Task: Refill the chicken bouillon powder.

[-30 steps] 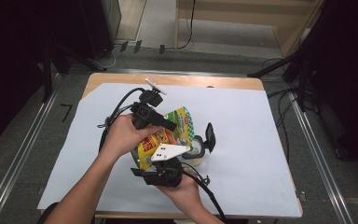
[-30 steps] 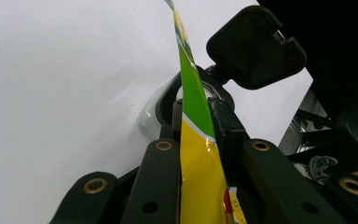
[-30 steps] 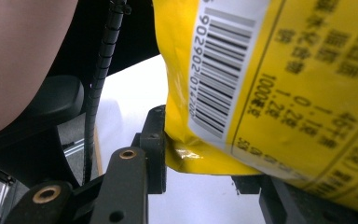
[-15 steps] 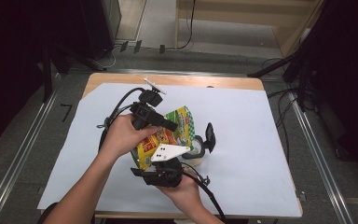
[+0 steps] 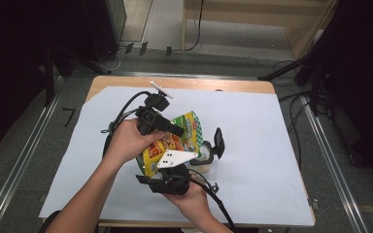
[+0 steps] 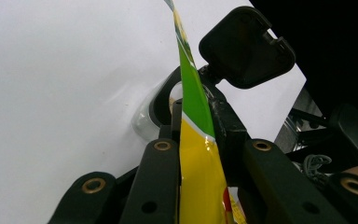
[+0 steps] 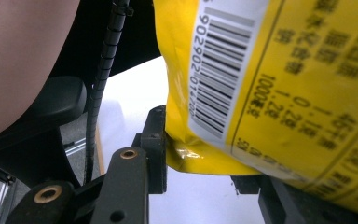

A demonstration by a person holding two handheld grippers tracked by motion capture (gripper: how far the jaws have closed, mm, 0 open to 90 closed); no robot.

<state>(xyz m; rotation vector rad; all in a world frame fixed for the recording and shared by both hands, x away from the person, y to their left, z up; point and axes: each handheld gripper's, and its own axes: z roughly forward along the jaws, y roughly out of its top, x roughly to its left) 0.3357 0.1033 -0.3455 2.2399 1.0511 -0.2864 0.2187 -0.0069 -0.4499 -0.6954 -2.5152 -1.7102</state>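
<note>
Nearest, right gripper [image 5: 175, 167], jaws closed on the bottom edge of the yellow snack bag [image 5: 167, 143]. Farther on, left gripper [image 5: 172, 128], jaws pinched tight on the green top edge of the same bag. Beyond those jaws, tape roll [image 5: 203, 155] on white counter [image 5: 272, 145].

My two grippers are black: the left gripper [image 5: 167, 127] trails looped black cable. The right gripper [image 5: 171, 178] carries a white three-cornered plate; brass-ringed holes dot my jaw links.
</note>
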